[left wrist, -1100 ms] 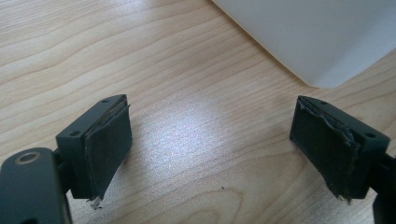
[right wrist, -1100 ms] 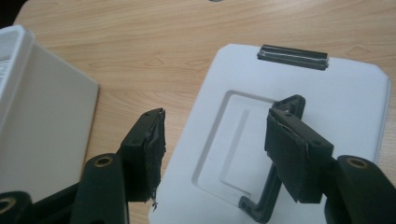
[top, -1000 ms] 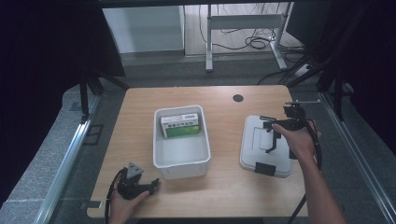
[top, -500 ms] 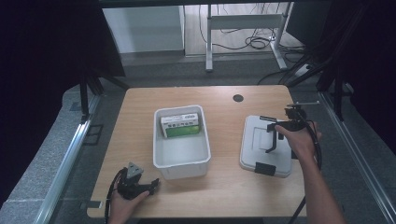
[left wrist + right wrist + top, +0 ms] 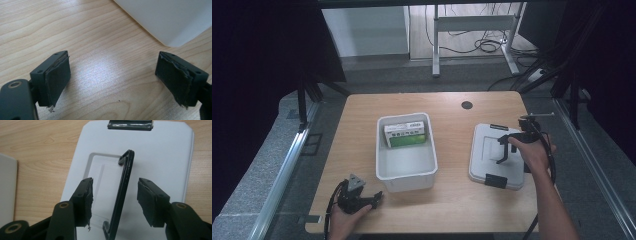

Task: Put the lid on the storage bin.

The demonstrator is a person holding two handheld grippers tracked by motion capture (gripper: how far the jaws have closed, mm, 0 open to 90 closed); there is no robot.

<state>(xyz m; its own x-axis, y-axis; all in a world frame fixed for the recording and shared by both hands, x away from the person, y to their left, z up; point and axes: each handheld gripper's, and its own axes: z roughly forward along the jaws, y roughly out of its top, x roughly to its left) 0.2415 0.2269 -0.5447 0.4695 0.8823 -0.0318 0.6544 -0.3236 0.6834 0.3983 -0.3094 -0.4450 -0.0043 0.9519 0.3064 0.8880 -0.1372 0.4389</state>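
Now, starting at the left, we see the left gripper point(image 5: 371, 198) resting low on the worktop point(image 5: 452, 210) near its front edge, just short of the white bin point(image 5: 406, 172). Its jaws stand spread wide with nothing but bare wood between them, and one corner of the bin shows ahead of them in the left gripper view.

In the middle, the bin sits open, with a green and white box point(image 5: 406, 135) leaning against its far wall.

To the right lies the lid point(image 5: 492, 165) — flat on the worktop, well apart from the bin, black clips at its near and far ends. Its thin black carry handle point(image 5: 122, 195) stands raised off the top, and the right gripper point(image 5: 115, 200) is over it. Those jaws have just been closing and now straddle the handle bar, but a gap remains on both sides, so they pinch nothing yet.

We judge the lid to be light, rigid moulded plastic, smooth and a little slippery on its broad faces. The handle is the sensible place to take it — mid-bar, so that the lid hangs level. Since the handle looks hinged, we would expect the lid to swing or tip once lifted, which calls for a firm pinch and a slow rise.
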